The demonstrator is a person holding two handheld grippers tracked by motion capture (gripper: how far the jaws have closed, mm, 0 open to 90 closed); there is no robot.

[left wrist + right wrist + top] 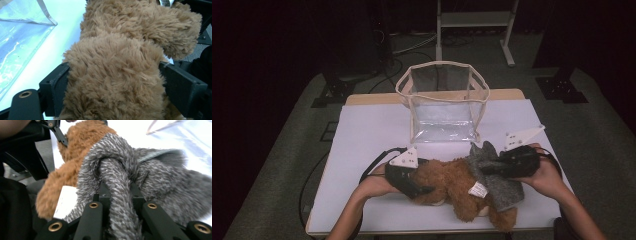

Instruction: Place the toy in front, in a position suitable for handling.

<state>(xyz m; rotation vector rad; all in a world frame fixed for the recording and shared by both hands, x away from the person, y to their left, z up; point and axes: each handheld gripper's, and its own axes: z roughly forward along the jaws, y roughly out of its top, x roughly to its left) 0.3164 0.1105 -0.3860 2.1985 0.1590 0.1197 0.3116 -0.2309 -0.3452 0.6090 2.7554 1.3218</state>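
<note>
Your left gripper [424, 189] has its jaws set wide around the brown plush toy [452, 185], one on each flank with the fur bulging between them; the pads seem to press into the pile, though the fur hides the contact. Your right gripper [486, 170] is clamped tight on a fold of the grey furry garment [502, 187] on the toy. The toy lies on the white table [362, 140], near the clear bag [444, 102].
</note>
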